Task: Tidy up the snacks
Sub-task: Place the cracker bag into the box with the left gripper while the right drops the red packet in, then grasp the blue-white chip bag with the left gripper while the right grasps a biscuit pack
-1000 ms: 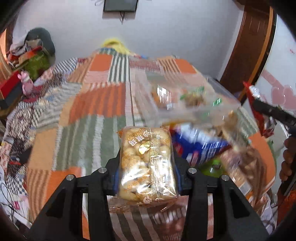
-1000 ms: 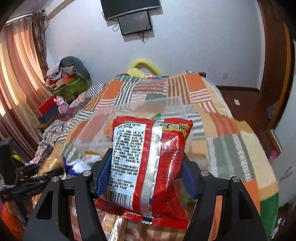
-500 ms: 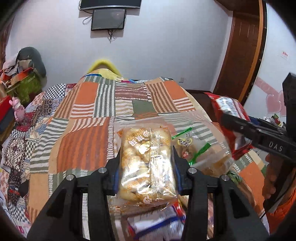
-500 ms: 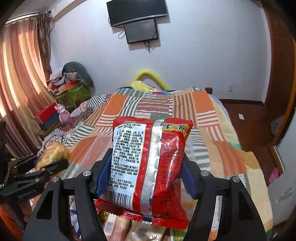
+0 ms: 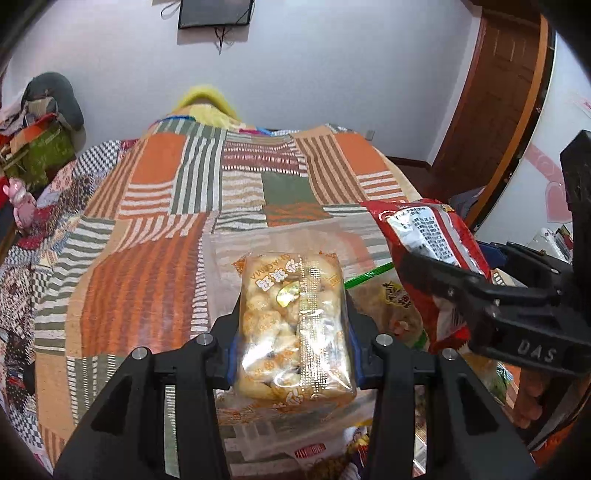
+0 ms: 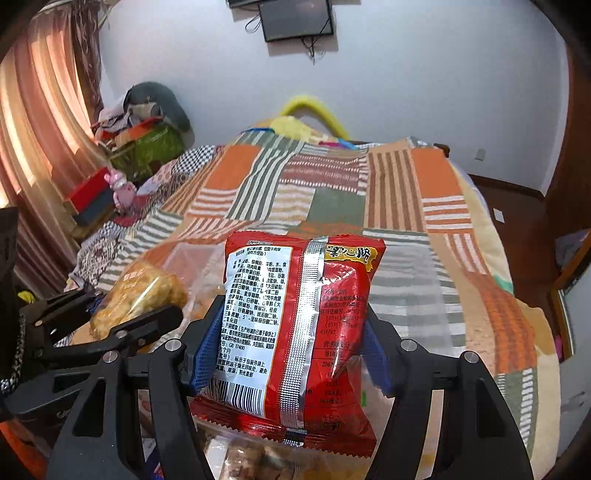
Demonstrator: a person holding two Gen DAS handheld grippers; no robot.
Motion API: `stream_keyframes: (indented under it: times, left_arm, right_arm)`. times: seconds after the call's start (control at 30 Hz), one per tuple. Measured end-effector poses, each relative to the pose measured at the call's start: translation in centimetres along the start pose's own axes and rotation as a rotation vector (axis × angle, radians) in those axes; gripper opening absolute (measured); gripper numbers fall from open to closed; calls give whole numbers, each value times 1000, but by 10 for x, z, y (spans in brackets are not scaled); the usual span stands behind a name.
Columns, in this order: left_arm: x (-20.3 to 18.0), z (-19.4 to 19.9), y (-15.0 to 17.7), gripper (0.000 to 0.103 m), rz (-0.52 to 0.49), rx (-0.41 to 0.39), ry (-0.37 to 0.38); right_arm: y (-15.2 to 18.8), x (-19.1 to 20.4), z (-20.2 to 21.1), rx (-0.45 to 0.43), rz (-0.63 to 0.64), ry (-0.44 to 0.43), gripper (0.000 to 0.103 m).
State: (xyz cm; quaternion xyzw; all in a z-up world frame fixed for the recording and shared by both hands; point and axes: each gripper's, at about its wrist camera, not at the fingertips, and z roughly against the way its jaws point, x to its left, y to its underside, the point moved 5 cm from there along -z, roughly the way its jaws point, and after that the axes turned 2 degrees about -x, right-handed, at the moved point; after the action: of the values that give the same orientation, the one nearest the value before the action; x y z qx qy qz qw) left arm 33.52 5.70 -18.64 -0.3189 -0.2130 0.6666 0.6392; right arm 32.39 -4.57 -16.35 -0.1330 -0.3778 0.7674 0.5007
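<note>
My left gripper [image 5: 291,343] is shut on a clear pack of golden puffed snacks [image 5: 291,321], held above a clear plastic box [image 5: 258,443] on the bed. My right gripper [image 6: 291,350] is shut on a red noodle packet [image 6: 295,332] with a silver seam. In the left wrist view the right gripper [image 5: 480,291] and its red packet [image 5: 432,236] hang just to the right. In the right wrist view the left gripper [image 6: 122,317] and its snack pack [image 6: 144,291] sit at the left. More snack bags [image 5: 391,299] lie in the box under both grippers.
A patchwork orange, green and striped quilt [image 5: 184,221] covers the bed. Piled clothes and boxes [image 6: 144,125] stand at the far left by the curtain [image 6: 37,147]. A brown door [image 5: 498,92] is at the right. A screen [image 6: 295,18] hangs on the wall.
Both grippers have come closer side by side over the box, each still holding its pack. The left wrist view has tilted down a little and the red packet has moved nearer.
</note>
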Motion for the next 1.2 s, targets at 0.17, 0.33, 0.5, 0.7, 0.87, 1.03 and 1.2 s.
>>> stream_keyframes:
  times: [0.17, 0.33, 0.5, 0.7, 0.87, 1.03, 1.2]
  left_arm:
    - [1, -11, 2, 45, 7, 22, 2]
    - [-1, -1, -2, 49, 0, -7, -6]
    - [-4, 23, -4, 55, -9, -33, -7]
    - [-11, 55, 6, 67, -39, -51, -19]
    - [-17, 74, 27, 71, -57, -43, -25]
    - [-21, 79, 58, 72, -71, 1, -28]
    - [-20, 72, 85, 73, -52, 56, -32]
  right_arm:
    - [2, 1, -9, 32, 28, -5, 64]
    - [1, -2, 0, 27, 25, -8, 65]
    - [-1, -6, 24, -14, 30, -2, 65]
    - [8, -12, 56, -51, 31, 14, 65]
    - [23, -17, 78, -62, 8, 19, 66]
    - [44, -20, 88, -44, -9, 24, 66]
    - [69, -19, 89, -5, -33, 18, 66]
